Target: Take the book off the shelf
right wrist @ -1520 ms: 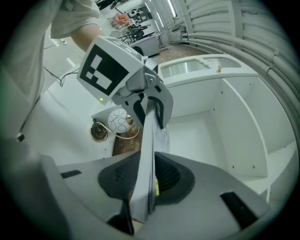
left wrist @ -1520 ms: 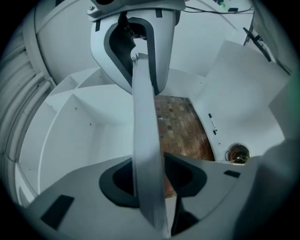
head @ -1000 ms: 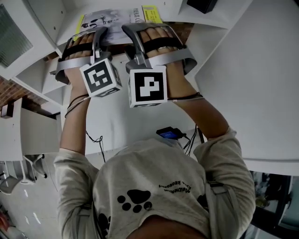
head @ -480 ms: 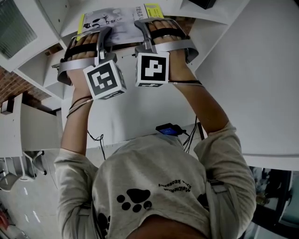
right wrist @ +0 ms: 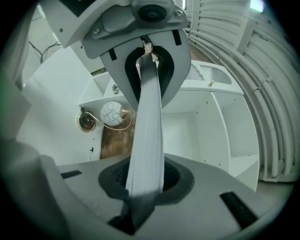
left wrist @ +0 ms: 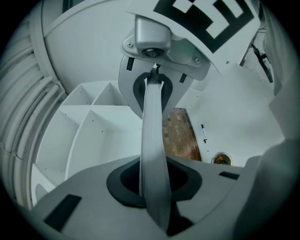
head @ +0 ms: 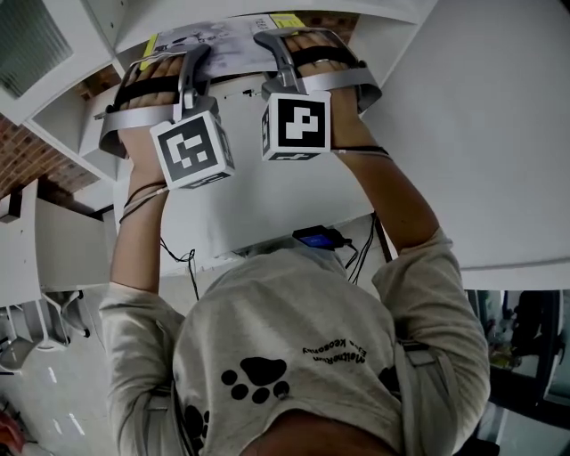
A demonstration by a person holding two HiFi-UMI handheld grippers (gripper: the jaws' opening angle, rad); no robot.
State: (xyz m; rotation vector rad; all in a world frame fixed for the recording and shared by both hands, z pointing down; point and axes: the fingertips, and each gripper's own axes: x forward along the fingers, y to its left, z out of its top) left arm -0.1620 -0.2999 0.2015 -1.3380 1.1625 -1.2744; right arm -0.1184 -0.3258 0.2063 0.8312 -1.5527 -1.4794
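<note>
The book (head: 223,37), with a pale grey cover and yellow strips, lies flat at the top of the head view, partly under a white shelf board (head: 374,11). My left gripper (head: 191,61) is shut on its near edge at the left. My right gripper (head: 272,46) grips the same edge further right; its jaws have just been closing with the book between them. In the left gripper view the book's edge (left wrist: 153,154) runs between the pads of the left gripper (left wrist: 151,140). The right gripper view shows the same: the book (right wrist: 146,140) pinched in the right gripper (right wrist: 145,126).
White shelf compartments (left wrist: 89,126) surround the book, with a brick-patterned back wall (left wrist: 177,136). A round patterned lamp (right wrist: 111,114) hangs beyond the right gripper. A small dark device with cables (head: 318,238) lies on the white surface near the person's chest. A broad white panel (head: 463,142) stands at the right.
The right gripper has closed onto the book's edge. Both hands and the book have shifted toward the top of the head view, the book now partly cut off there.
</note>
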